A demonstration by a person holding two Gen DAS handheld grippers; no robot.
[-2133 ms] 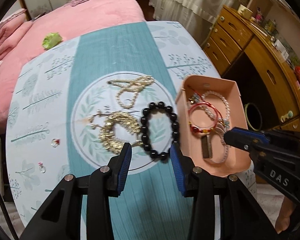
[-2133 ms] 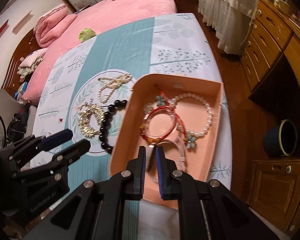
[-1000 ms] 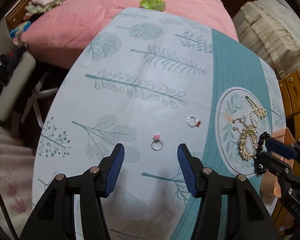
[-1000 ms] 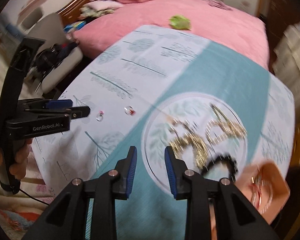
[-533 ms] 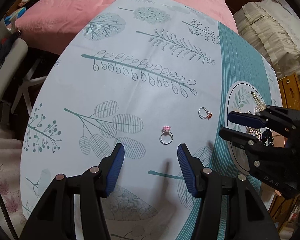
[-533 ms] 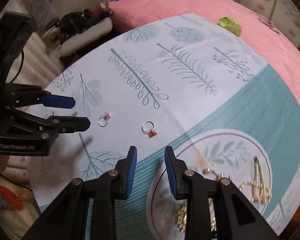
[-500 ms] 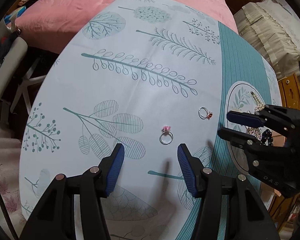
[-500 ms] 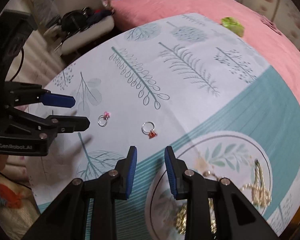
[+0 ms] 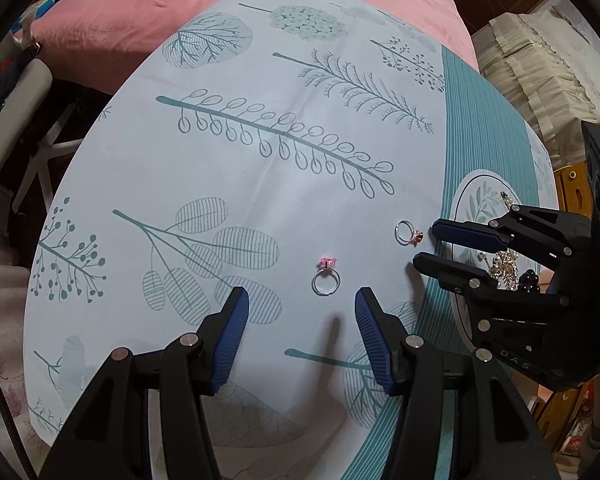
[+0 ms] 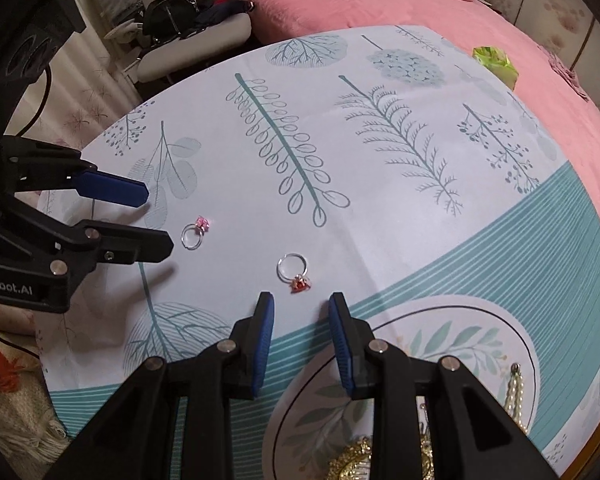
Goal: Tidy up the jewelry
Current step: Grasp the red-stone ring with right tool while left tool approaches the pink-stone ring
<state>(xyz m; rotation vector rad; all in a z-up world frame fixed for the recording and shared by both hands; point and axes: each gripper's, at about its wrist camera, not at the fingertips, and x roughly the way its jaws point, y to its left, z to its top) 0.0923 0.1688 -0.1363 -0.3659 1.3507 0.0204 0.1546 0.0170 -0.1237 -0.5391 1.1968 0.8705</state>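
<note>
Two silver rings lie on the patterned tablecloth. The ring with a pink stone (image 9: 326, 278) (image 10: 194, 234) lies just ahead of my left gripper (image 9: 302, 304), which is open and empty; that gripper shows in the right wrist view (image 10: 158, 220). The ring with a red stone (image 9: 407, 233) (image 10: 294, 272) lies just ahead of my right gripper (image 10: 301, 310), also open and empty; it shows in the left wrist view (image 9: 424, 246). Gold and pearl jewelry (image 10: 514, 396) and black beads (image 9: 528, 280) lie on the round leaf print.
The round table has a white and teal tablecloth (image 9: 284, 92). A pink bed (image 10: 380, 0) lies behind it with a green wrapper (image 10: 496, 64) at the table's far edge. A grey chair (image 10: 192, 40) stands at the left. Wooden drawers (image 9: 572, 184) stand at the right.
Both grippers have swung from the pink tray and bracelets to the table's left part and closed in on the two rings. In the last half second both moved slightly nearer.
</note>
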